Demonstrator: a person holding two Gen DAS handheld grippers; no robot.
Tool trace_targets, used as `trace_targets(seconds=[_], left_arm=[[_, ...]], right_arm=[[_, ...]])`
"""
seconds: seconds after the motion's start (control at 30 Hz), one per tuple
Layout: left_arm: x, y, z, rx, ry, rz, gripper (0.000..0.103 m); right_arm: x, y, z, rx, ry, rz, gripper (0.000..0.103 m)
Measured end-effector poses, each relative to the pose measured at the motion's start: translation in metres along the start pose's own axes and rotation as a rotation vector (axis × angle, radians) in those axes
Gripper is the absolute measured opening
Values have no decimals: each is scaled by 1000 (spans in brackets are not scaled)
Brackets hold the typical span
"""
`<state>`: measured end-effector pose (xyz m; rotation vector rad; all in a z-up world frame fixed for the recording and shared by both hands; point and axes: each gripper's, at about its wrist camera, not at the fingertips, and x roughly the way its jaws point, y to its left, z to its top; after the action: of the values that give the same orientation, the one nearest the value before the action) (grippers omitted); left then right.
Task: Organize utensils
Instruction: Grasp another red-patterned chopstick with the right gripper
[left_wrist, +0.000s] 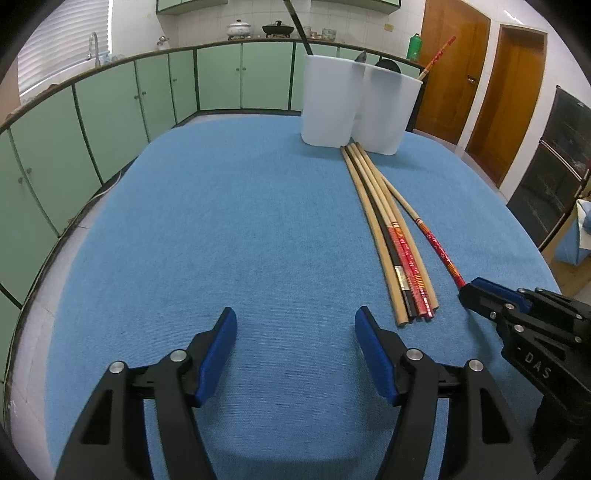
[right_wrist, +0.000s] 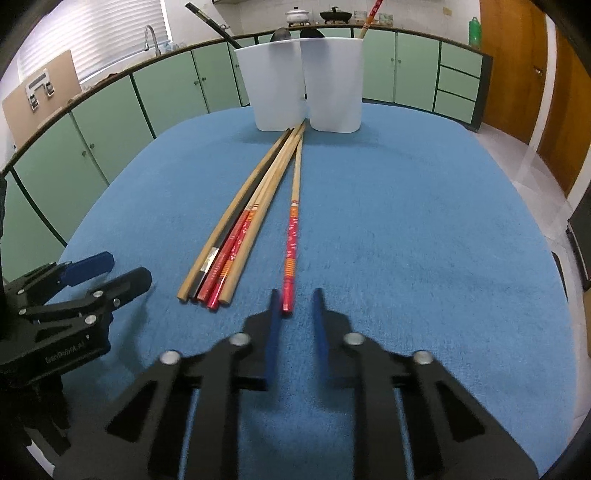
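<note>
Right wrist view: right gripper (right_wrist: 298, 308) jaws, narrowly parted, flank the red-patterned bamboo chopstick (right_wrist: 291, 243) lying on the blue-clothed table (right_wrist: 406, 240) before two white plastic cups (right_wrist: 299, 85). Left gripper (left_wrist: 295, 332) jaws gape wide, holding nothing.

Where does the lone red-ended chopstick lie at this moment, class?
The lone chopstick lies on the blue cloth, just right of the chopstick bundle. Its red end sits between the right gripper fingers; its tip points towards the white cups.

Chopsticks before two cups.
On your table (right_wrist: 406, 221), the bundle (right_wrist: 229, 236) lies left of a single chopstick (right_wrist: 291, 243); two cups (right_wrist: 273, 85) stand far.
</note>
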<state>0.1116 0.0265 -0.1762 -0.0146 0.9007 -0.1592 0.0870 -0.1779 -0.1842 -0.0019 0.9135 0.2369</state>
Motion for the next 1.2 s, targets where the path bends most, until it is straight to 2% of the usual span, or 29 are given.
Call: trace_targets(seconds=[0.07,0.17,0.33,0.57,0.8,1.2], left_arm=[[0,-5,1,5,3,-13,66],[0,-15,1,20,7,-42,66],[1,-31,0,43,13,-75,66],[12,-43,1,106,28,3,69],[9,-18,1,44,20,84,70],[12,-19,5,33,16,61,67]], right_arm=[[-1,-1,0,-3,2,2,5],[-4,-6,-1,-9,-4,-44,5],[-7,-22,-3,29,-7,-49,6],[-8,-27,-5,45,-10,-37,6],[-10,-29,-7,55,-11,-23,6],[-10,-31,-6,63,-7,-8,7]])
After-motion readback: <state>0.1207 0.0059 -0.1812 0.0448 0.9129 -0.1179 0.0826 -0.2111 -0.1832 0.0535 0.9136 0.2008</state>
